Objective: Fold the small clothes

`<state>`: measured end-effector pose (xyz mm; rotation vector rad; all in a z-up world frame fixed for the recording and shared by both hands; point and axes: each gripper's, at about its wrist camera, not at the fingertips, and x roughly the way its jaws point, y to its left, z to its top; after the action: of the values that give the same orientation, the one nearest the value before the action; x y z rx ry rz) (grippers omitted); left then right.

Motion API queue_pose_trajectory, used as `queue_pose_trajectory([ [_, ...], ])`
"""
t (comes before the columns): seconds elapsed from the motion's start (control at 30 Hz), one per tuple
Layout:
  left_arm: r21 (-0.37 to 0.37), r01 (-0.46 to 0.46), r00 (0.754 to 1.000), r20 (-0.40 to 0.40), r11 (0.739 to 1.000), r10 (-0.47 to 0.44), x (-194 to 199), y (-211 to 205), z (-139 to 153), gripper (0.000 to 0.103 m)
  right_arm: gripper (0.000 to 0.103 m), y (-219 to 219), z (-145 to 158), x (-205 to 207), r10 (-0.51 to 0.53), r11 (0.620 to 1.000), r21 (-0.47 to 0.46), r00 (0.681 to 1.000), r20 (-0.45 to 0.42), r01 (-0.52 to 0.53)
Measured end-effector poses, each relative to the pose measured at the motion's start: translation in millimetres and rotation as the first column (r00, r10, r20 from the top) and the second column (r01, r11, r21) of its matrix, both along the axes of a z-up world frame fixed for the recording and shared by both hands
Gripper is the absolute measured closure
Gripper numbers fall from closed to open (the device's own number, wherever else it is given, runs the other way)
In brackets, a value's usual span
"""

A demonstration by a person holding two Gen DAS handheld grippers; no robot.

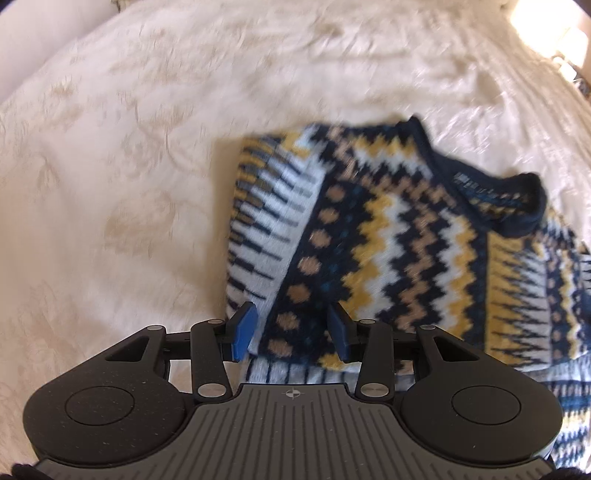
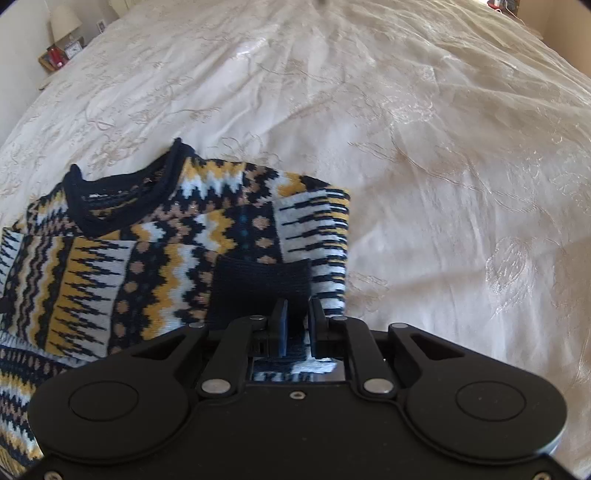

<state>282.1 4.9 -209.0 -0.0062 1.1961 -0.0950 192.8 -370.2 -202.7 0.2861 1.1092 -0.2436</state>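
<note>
A small knitted sweater (image 1: 388, 236) with navy, yellow, tan and white zigzag bands lies partly folded on the bed, its navy collar (image 1: 517, 206) at the far end. My left gripper (image 1: 291, 332) is open, its blue pads on either side of the folded left sleeve edge. In the right wrist view the sweater (image 2: 147, 258) shows its right sleeve folded across, with the navy cuff (image 2: 258, 288) in front of the fingers. My right gripper (image 2: 297, 325) has a narrow gap between its fingers, just above the cuff; I cannot tell whether fabric is pinched.
A cream embroidered bedspread (image 2: 424, 166) covers the bed all around the sweater. A bedside table with a lamp (image 2: 64, 22) and small items stands at the far left in the right wrist view. Bright sunlight falls at the left wrist view's top right corner (image 1: 546, 33).
</note>
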Motion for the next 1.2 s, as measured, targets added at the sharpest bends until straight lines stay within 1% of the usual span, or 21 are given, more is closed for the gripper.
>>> queue_pose_trajectory([
  [0.07,-0.015,-0.013,1.000,-0.008,1.000,0.013,2,2,-5,0.062,0.083,-4,-8,1,-0.012,1.000,0.001,0.999,-0.032,0.012],
  [0.13,-0.008,-0.010,1.000,-0.010,1.000,0.010,2,1,-4,0.062,0.080,-7,-11,1,-0.029,1.000,-0.007,0.998,-0.050,0.028],
  [0.17,-0.008,-0.005,1.000,-0.008,1.000,0.005,1,0,-2,0.062,0.074,-9,-10,0,-0.036,0.999,-0.008,0.998,-0.054,0.036],
  [0.3,-0.043,-0.008,1.000,-0.007,0.999,0.007,-7,4,6,0.060,0.065,-11,1,-10,-0.067,0.998,0.005,0.998,-0.022,0.067],
  [0.33,-0.047,-0.019,1.000,-0.005,0.999,0.019,-10,6,10,0.052,0.060,-10,5,-14,-0.072,0.997,0.003,0.997,-0.010,0.072],
  [0.37,-0.045,-0.031,1.000,-0.004,0.999,0.031,-14,6,14,0.040,0.054,-10,10,-18,-0.076,0.997,0.006,0.997,0.004,0.076],
  [0.4,-0.035,-0.038,0.999,0.000,0.999,0.038,-17,6,18,0.035,0.051,-9,14,-22,-0.080,0.997,0.016,0.997,0.019,0.080],
  [0.43,-0.024,-0.042,0.999,0.004,0.999,0.043,-20,5,21,0.029,0.045,-9,18,-27,-0.085,0.996,0.027,0.996,0.034,0.084],
  [0.47,-0.013,-0.045,0.999,0.010,0.999,0.045,-24,5,26,0.029,0.041,-8,22,-32,-0.088,0.996,0.037,0.995,0.048,0.086],
  [0.5,-0.002,-0.047,0.999,0.014,0.999,0.047,-27,4,30,0.028,0.040,-6,27,-36,-0.088,0.995,0.043,0.994,0.059,0.085],
  [0.53,0.007,-0.047,0.999,0.019,0.999,0.047,-31,3,34,0.026,0.039,-4,30,-40,-0.085,0.996,0.047,0.994,0.068,0.082],
  [0.57,0.017,-0.046,0.999,0.020,0.999,0.046,-35,2,39,0.021,0.036,-2,33,-44,-0.081,0.996,0.050,0.994,0.076,0.077],
  [0.63,0.029,-0.040,0.999,0.029,0.999,0.039,-43,-1,46,0.019,0.031,4,39,-52,-0.066,0.996,0.063,0.994,0.091,0.060],
  [0.8,0.050,-0.001,0.999,0.052,0.999,-0.002,-63,-11,61,0.017,0.026,23,46,-71,-0.017,0.997,0.079,0.994,0.110,0.008],
  [0.87,0.051,0.010,0.998,0.061,0.999,-0.013,-73,-14,66,0.007,0.024,31,48,-79,0.002,0.996,0.085,0.993,0.118,-0.012],
  [0.9,0.047,0.013,0.998,0.066,0.999,-0.016,-77,-16,68,0.007,0.024,34,49,-82,0.012,0.996,0.088,0.993,0.121,-0.023],
  [0.97,0.040,0.016,0.997,0.070,0.999,-0.019,-86,-18,71,0.007,0.021,40,51,-91,0.033,0.995,0.092,0.991,0.127,-0.045],
  [1.1,0.034,0.015,0.997,0.076,0.999,-0.018,-106,-21,76,0.007,0.020,50,53,-105,0.080,0.992,0.090,0.987,0.137,-0.092],
  [1.2,0.031,0.004,0.997,0.073,1.000,-0.006,-125,-21,76,0.007,0.016,55,53,-115,0.110,0.988,0.094,0.984,0.142,-0.124],
])
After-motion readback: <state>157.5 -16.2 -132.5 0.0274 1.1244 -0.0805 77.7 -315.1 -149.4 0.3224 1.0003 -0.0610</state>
